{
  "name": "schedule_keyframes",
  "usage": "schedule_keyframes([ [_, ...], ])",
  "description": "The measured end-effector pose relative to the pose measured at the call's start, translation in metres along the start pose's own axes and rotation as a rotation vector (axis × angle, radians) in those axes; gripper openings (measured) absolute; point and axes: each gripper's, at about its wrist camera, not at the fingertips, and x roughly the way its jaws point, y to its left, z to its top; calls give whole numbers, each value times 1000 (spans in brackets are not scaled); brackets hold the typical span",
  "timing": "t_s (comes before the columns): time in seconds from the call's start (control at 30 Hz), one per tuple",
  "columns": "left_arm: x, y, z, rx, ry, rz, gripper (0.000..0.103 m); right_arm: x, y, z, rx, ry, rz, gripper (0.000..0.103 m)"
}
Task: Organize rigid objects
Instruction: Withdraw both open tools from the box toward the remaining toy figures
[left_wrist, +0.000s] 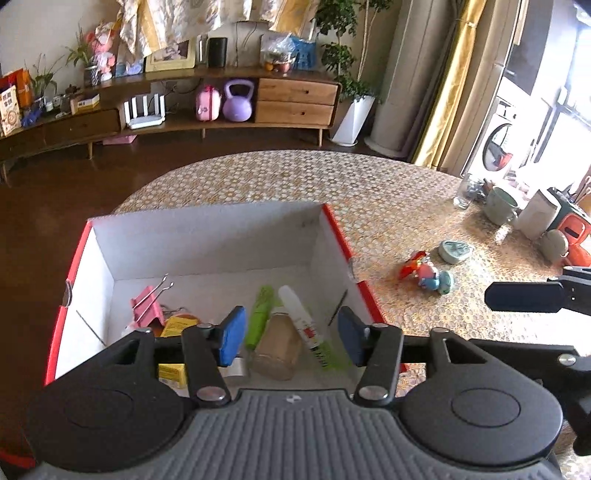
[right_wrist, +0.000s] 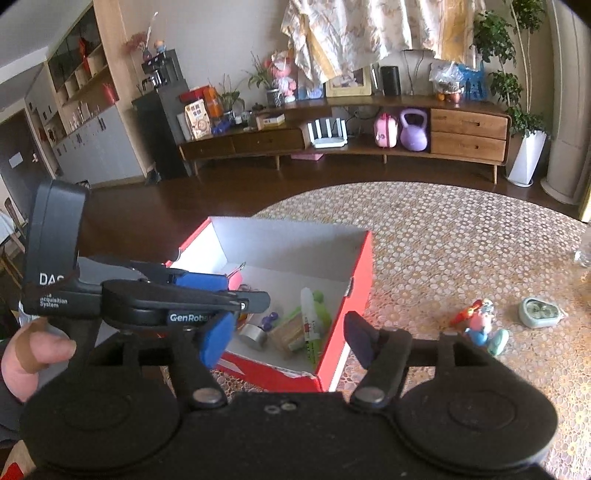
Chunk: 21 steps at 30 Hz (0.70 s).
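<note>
A: Box first. Looks?
B: Red cardboard box (left_wrist: 334, 229), white inside, open top, on the patterned round table (left_wrist: 406, 192). A metal clip sits on each side rim.
A: Contents?
B: Pink binder clip (left_wrist: 147, 308) with wire arms up at the left, yellow carton (left_wrist: 179, 326) just beside it, clear jar (left_wrist: 277, 345) lying on its side in the middle, green tube (left_wrist: 260, 315) to its left, white marker (left_wrist: 301, 325) with red print and a green end to its right. The right wrist view adds a silver cylinder (right_wrist: 253, 334) and a purple pushpin (right_wrist: 269, 318).
A: Left gripper?
B: Left gripper (left_wrist: 291, 334) sits over the box's near edge, blue pads wide apart, nothing between them.
A: Right?
B: Right gripper (right_wrist: 286, 341) is spread wide too, holding nothing, at the box's right corner.
A: Loose items?
B: On the table right of the box: cartoon pig figurine (left_wrist: 428, 275) with a red part, lying down, and a pale green heart-shaped case (left_wrist: 455, 251) near it, apart.
A: Background?
B: Mug (left_wrist: 498, 205) and glass (left_wrist: 466, 192) at the table's far right.
</note>
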Motion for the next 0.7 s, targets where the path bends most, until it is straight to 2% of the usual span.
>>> schedule_keyframes([
  [0.13,-5,-14,3,4,-21,-14,59,-16,-13,-3,20,-29,-5,79],
  [0.43,-3,-54,10,29,-54,-31,74,-39,-53,-15,53,-68,-49,92],
  [0.7,14,-90,14,18,-68,-91,82,-53,-102,-32,103,-80,-125,102],
])
